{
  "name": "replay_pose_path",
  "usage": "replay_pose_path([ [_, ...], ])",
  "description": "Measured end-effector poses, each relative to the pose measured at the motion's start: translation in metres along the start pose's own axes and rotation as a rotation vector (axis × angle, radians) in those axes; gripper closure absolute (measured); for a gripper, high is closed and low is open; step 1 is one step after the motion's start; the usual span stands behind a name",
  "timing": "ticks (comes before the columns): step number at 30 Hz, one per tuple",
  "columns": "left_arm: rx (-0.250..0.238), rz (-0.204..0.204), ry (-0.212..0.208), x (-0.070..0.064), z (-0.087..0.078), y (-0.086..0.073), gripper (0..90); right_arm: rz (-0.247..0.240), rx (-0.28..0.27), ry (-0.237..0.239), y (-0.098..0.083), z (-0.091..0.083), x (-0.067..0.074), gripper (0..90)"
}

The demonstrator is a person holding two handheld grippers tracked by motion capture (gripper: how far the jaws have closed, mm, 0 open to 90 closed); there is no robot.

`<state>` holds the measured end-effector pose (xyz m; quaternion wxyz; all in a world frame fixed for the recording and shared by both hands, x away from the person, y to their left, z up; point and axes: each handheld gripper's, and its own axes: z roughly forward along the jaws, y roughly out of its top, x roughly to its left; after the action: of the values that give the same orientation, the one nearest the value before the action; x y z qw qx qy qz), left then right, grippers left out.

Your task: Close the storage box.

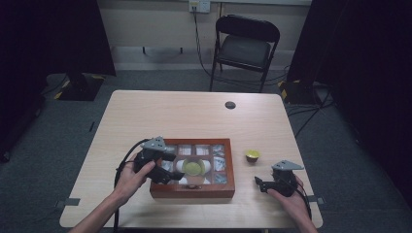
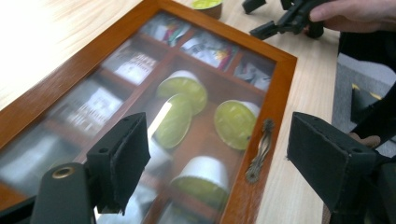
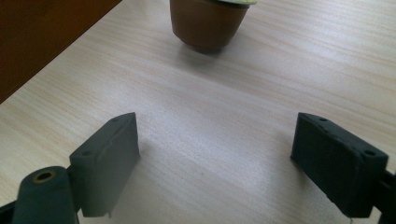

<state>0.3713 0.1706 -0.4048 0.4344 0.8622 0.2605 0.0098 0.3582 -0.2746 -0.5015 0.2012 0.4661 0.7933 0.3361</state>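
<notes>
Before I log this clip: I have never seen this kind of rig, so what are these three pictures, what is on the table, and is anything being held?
No robot here: a person holds a hand-held two-jaw gripper in each hand. The high view looks down on the table from above the person's side. The other two pictures come from cameras riding on the grippers, looking along their black fingers.

On the table lies a wooden box with a glass lid, closed, with a small metal handle. Through the glass you see green-topped capsules and packets in compartments. One loose capsule stands on the table to the box's right.

The left gripper hovers open over the lid. The right gripper is open too, pointing toward the loose capsule. Neither holds anything.
</notes>
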Motion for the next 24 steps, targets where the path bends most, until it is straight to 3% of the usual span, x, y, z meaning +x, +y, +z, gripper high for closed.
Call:
replay_pose_path([
  [9,0.003,-0.042,0.108,0.015,-0.020,-0.024,21.5,0.000,0.000,0.000,0.000,0.000,0.000,14.2],
  [13,-0.026,-0.096,0.158,0.024,-0.032,-0.035,21.7,0.000,0.000,0.000,0.000,0.000,0.000,14.2],
  [18,-0.027,-0.141,0.212,0.039,-0.049,-0.052,21.7,0.000,0.000,0.000,0.000,0.000,0.000,14.2],
  [21,0.000,-0.187,0.267,0.047,-0.055,-0.062,22.3,0.000,0.000,-0.001,0.000,0.000,0.000,14.2],
  [24,0.002,-0.200,0.313,0.054,-0.058,-0.074,23.1,0.000,0.000,-0.001,0.000,0.000,0.000,14.2],
])
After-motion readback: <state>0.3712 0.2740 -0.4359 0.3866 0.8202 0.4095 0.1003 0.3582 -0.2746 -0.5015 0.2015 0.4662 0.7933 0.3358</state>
